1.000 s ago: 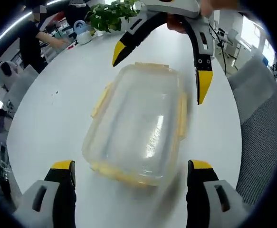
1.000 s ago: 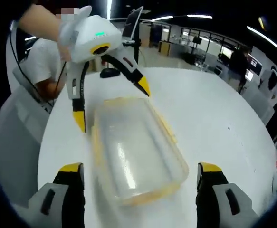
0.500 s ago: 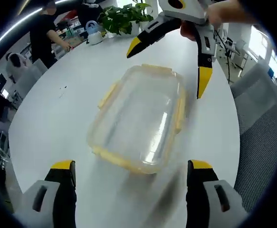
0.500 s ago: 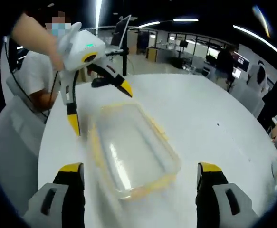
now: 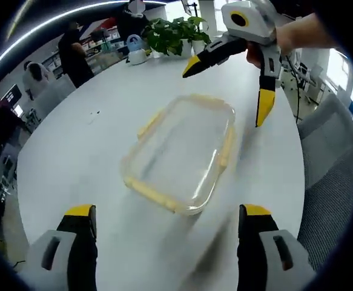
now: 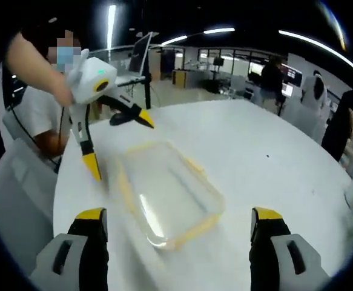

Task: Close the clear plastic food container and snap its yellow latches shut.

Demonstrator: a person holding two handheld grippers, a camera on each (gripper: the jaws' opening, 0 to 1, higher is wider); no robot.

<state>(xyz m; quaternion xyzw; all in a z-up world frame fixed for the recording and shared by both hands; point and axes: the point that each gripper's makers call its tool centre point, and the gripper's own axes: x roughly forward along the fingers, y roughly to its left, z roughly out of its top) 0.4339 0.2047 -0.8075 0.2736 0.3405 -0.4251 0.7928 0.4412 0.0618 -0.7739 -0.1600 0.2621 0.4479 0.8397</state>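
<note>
Here the clear food container (image 5: 179, 154) lay flat on the white round bench (image 5: 73, 157), with its lid on and its yellow latches (image 5: 227, 148) along the rims; whether those latches were snapped down could not be told through the blur. It sat toward the bench edge nearest the grey chair (image 5: 336, 157), well apart from the potted plant (image 5: 175, 35) and the small blue-and-white object (image 5: 134, 47) at the far edge. In the left gripper view, the left hand-held gripper (image 5: 167, 213) rose from the bottom with its yellow-tipped jaws wide apart, empty, the container lying ahead between them but not touched. The right hand-held gripper (image 5: 234, 79) hung above the container's far end in the same view, held in a hand (image 5: 288, 39), its jaws spread and gripping nothing. In the right gripper view, that gripper's own jaws (image 6: 179, 219) also stood wide apart, with the container (image 6: 167, 194) ahead of them. Opposite, the left hand-held gripper (image 6: 118, 142) hovered over the container's far end, jaws parted. People (image 6: 336, 124) stood in the office beyond the bench.
</note>
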